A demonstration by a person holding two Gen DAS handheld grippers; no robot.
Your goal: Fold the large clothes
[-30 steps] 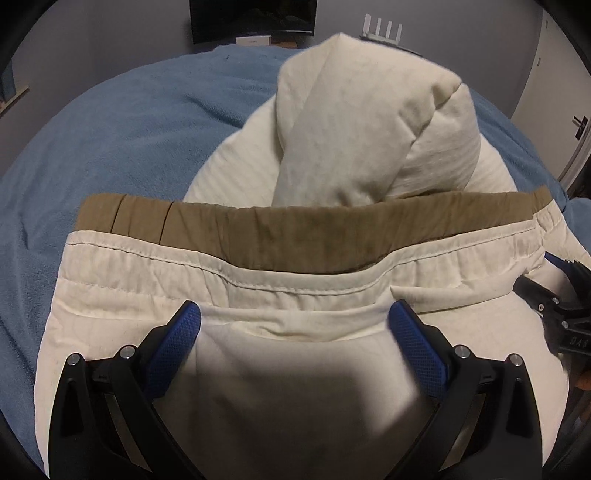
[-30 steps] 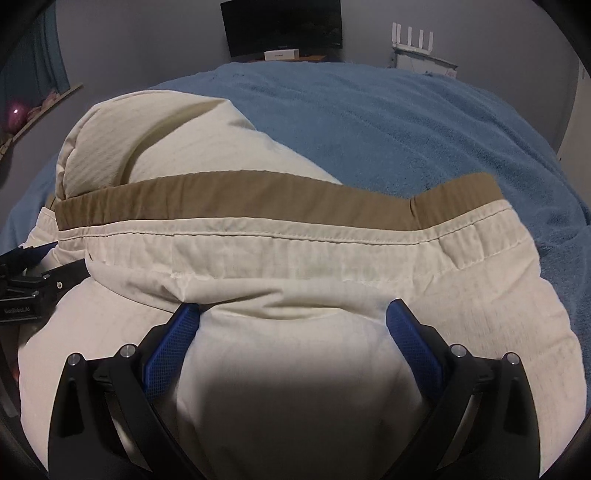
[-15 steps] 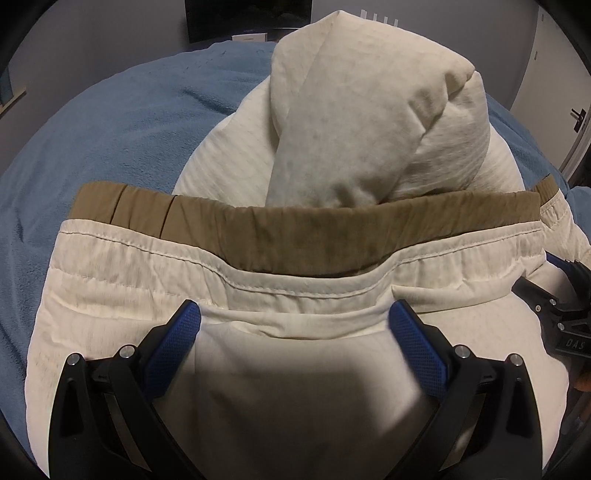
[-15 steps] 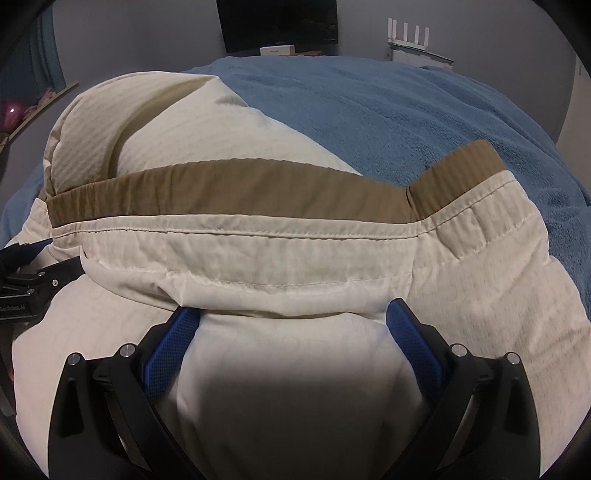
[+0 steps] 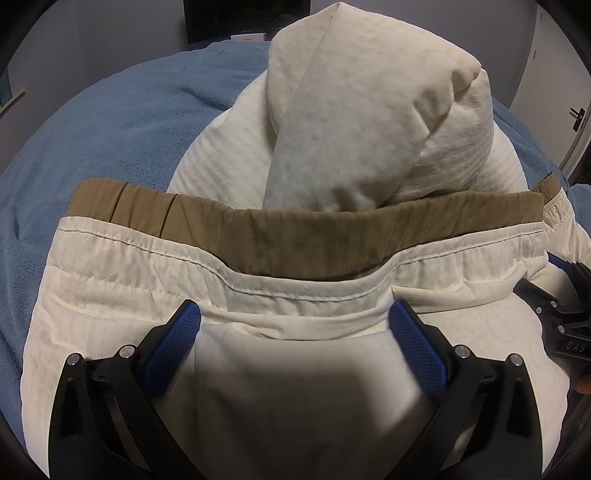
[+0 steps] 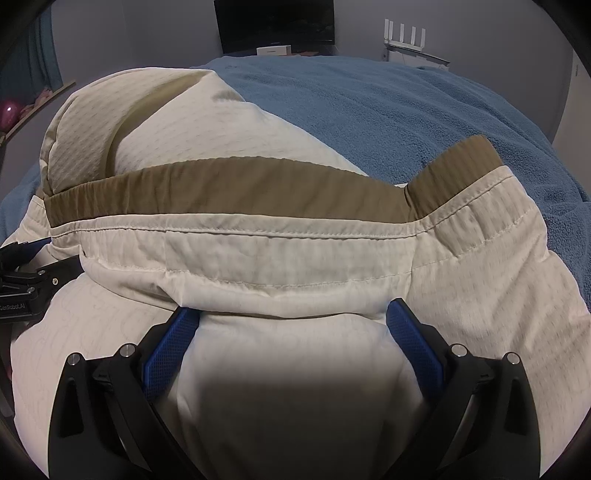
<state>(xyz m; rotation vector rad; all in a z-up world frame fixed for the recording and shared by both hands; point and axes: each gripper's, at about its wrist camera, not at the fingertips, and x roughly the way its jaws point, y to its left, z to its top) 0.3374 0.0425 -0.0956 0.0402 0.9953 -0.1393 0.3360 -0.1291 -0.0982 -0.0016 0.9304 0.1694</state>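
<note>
A cream quilted garment (image 5: pixel 122 295) with a tan band (image 5: pixel 295 240) along its edge lies over a blue blanket. Its cream hood or sleeve bundle (image 5: pixel 369 122) rises behind the band. My left gripper (image 5: pixel 295 325) is open, with its blue pads (image 5: pixel 173 339) wide apart. Thick fabric fills the gap and a fold covers the fingertips. My right gripper (image 6: pixel 291 321) stands the same way at the garment's (image 6: pixel 295 258) right part, open, its pads (image 6: pixel 410 332) tucked under the fold below the tan band (image 6: pixel 240 184). Each gripper shows at the other view's edge.
The blue blanket (image 6: pixel 406 122) covers the bed around the garment, with free room to the right and far side. A dark screen (image 6: pixel 273 22) and a white router (image 6: pixel 410 40) stand against the grey wall behind. A door (image 5: pixel 561 92) is at the right.
Both grippers have moved forward with the garment's banded edge riding on them. The cream bundle now looms larger and closer behind the band.
</note>
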